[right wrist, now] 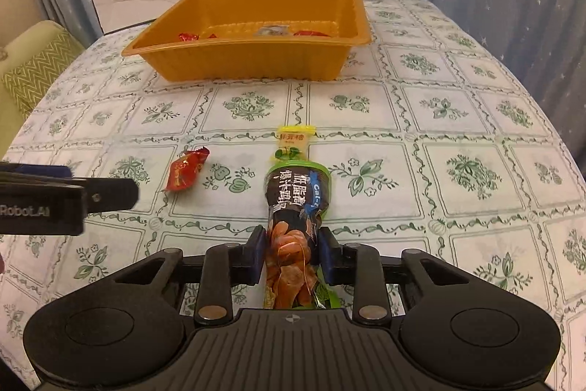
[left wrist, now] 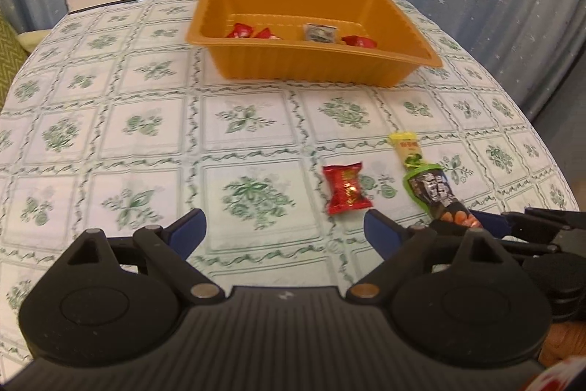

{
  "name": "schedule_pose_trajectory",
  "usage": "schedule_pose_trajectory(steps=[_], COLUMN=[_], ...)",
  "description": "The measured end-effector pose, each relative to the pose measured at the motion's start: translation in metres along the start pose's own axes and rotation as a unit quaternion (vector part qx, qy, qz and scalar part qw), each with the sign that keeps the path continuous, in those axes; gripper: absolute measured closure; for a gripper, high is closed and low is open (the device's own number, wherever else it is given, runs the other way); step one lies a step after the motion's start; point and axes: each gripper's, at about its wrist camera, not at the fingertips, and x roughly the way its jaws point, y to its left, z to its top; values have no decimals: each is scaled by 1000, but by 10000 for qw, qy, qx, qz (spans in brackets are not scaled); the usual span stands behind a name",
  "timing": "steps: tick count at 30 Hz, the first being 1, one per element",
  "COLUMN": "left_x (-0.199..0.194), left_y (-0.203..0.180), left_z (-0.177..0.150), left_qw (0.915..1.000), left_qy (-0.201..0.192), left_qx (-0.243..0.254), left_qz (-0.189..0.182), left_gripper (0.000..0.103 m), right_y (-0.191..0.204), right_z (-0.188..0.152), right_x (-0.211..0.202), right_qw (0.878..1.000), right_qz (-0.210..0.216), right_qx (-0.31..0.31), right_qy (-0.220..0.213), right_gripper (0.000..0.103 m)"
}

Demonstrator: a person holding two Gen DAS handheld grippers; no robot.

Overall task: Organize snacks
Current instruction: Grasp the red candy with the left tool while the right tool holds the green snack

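The right gripper [right wrist: 291, 255] is clenched on a long dark snack packet [right wrist: 295, 207] with green edges, and its far end points at the orange tray [right wrist: 234, 61]. Whether the packet is off the bench [right wrist: 439, 134] yet cannot be told. A small yellow candy [right wrist: 293, 141] lies just past the packet's far end, and a red candy [right wrist: 186, 167] lies to its left. The left gripper [left wrist: 285, 226] is released, with nothing between its fingers, near the red candy [left wrist: 346, 187]. The tray already has a few red candies [left wrist: 240, 31] in it. The step seems to be carrying the dark packet to the tray. Next, the right gripper likely needs to go forward, over the tray's near wall, and let go.
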Motion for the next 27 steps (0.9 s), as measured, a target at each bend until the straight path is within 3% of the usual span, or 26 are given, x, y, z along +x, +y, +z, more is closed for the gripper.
schedule_pose_trajectory(steps=[8, 14, 15, 20, 21, 27], left_x=[17, 40, 43, 48, 48, 37], left_y=[-16, -31, -32, -36, -37, -41], left_z=[8, 14, 15, 15, 15, 11], left_qw=[9996, 9991, 9991, 9991, 9991, 9983], left_qy=[-42, -46, -40, -47, -40, -32], left_qx=[105, 187, 185, 304, 345, 547], left_qz=[-249, -374, -376, -275, -249, -179], left_gripper=[22, 51, 60, 72, 81, 85], right_y=[-26, -44, -46, -48, -48, -51], right_z=[-7, -6, -6, -8, -8, -7], right_x=[-20, -23, -23, -23, -22, -25], right_qw=[9987, 9973, 9972, 9969, 9969, 9955], right_qz=[-189, -294, -292, -271, -271, -289], right_qx=[270, 534, 554, 613, 619, 764], right_qy=[-394, -403, -399, -411, -409, -475], right_gripper=[73, 73, 73, 73, 73, 73])
